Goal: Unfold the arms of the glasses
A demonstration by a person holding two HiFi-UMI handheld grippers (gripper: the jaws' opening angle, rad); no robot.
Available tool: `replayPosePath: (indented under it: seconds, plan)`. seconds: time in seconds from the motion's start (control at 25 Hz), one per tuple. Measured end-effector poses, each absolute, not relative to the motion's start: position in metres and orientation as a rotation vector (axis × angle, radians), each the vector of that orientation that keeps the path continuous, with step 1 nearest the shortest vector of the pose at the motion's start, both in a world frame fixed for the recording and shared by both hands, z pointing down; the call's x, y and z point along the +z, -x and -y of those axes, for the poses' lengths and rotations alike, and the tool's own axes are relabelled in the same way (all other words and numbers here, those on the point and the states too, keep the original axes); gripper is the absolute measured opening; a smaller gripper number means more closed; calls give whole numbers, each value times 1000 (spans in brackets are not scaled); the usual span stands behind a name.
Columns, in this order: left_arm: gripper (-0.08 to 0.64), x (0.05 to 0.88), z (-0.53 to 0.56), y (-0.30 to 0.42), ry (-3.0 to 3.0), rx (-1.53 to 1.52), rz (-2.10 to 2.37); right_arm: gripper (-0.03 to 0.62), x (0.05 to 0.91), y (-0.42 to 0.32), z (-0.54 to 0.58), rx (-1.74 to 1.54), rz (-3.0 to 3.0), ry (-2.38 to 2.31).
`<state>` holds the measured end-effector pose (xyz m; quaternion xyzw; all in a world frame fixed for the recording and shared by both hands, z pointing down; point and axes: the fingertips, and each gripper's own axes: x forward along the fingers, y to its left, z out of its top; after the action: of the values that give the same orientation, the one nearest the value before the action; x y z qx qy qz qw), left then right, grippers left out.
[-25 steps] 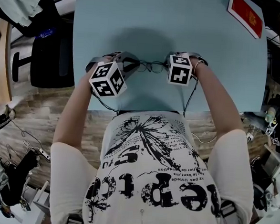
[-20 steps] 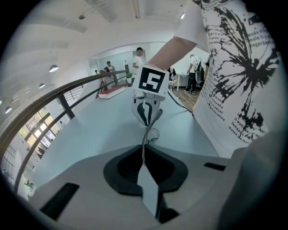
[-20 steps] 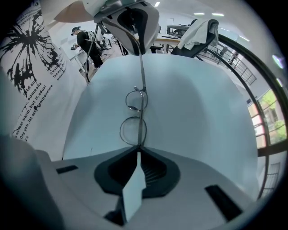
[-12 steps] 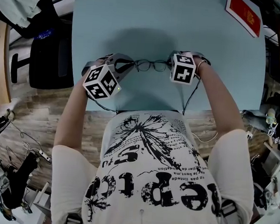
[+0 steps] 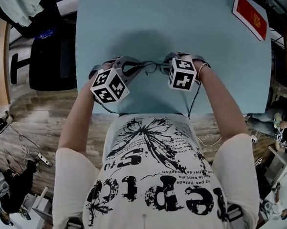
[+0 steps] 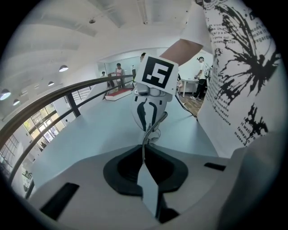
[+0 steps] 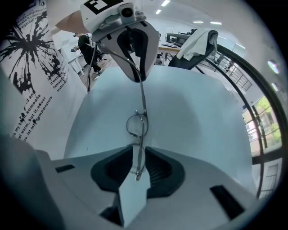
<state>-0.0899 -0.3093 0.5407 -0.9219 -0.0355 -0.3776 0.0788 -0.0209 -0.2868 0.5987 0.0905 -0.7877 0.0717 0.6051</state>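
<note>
The glasses (image 5: 155, 66) hang between your two grippers, each end caught by one tool, over the pale blue table (image 5: 198, 37) beneath them.

Your right gripper (image 7: 137, 157) is pinched tight on the thin metal frame. One round lens sits just ahead of its jaws, and from there a straight wire runs on into the jaws of the tool facing it.

Your left gripper (image 6: 144, 155) is likewise closed down on a thin wire of the frame. That wire leaves its jaws and curves ahead toward the right gripper opposite. Which part of the frame each tool pinches, I cannot tell for sure.

The two tools point at each other, tip toward tip, with only the glasses between them. The left marker cube (image 5: 110, 85) sits on the side of that gripper nearer you, and the right marker cube (image 5: 181, 74) does the same on its own tool.

Behind both grippers your forearms lead back to your white printed shirt (image 5: 153, 185). Far beyond the right gripper, a red card (image 5: 252, 15) lies at the table's far corner. Off to the left gripper's outer side, past the table edge, stands a black chair (image 5: 52, 56).
</note>
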Motion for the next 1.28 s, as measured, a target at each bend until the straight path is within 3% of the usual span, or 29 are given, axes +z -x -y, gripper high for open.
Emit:
replayPosePath:
  seconds: [0.56, 1.28]
  plan:
    - [34, 542, 311, 83, 2783, -1101, 130, 25, 609, 64, 309, 140, 1825, -211]
    - [29, 546, 320, 84, 2775, -1114, 129, 20, 557, 26, 307, 39, 1899, -342]
